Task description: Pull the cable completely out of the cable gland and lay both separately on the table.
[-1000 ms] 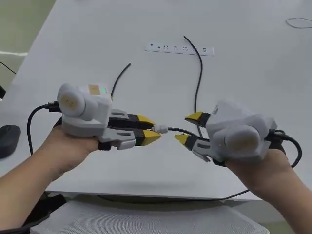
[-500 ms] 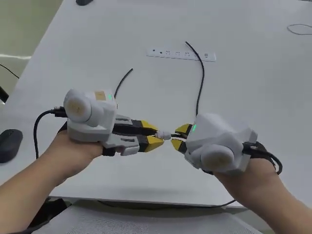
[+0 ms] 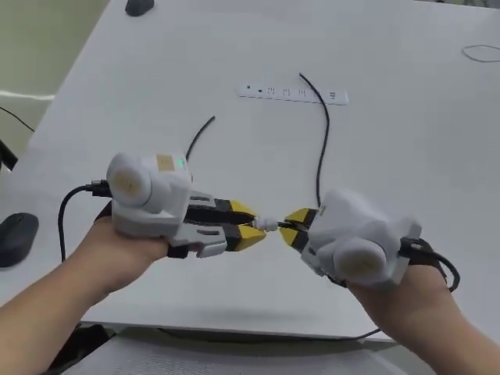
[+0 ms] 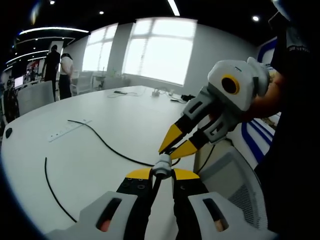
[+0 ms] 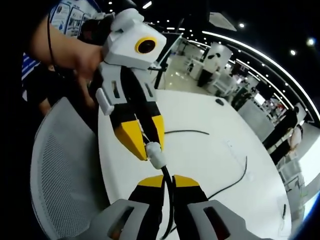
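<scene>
While my left gripper [image 3: 254,226] is pinching the small, rigid-looking cable gland [image 3: 266,225] between its jaw tips, my right gripper [image 3: 295,226] is clamping the thin, limp cable [image 3: 320,156] just beyond them; I am judging both light, the sheath probably slippery.

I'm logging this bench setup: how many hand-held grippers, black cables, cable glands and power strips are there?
hand-held grippers: 2
black cables: 2, held cable, loose cable
cable gland: 1
power strip: 1
Total: 6
</scene>
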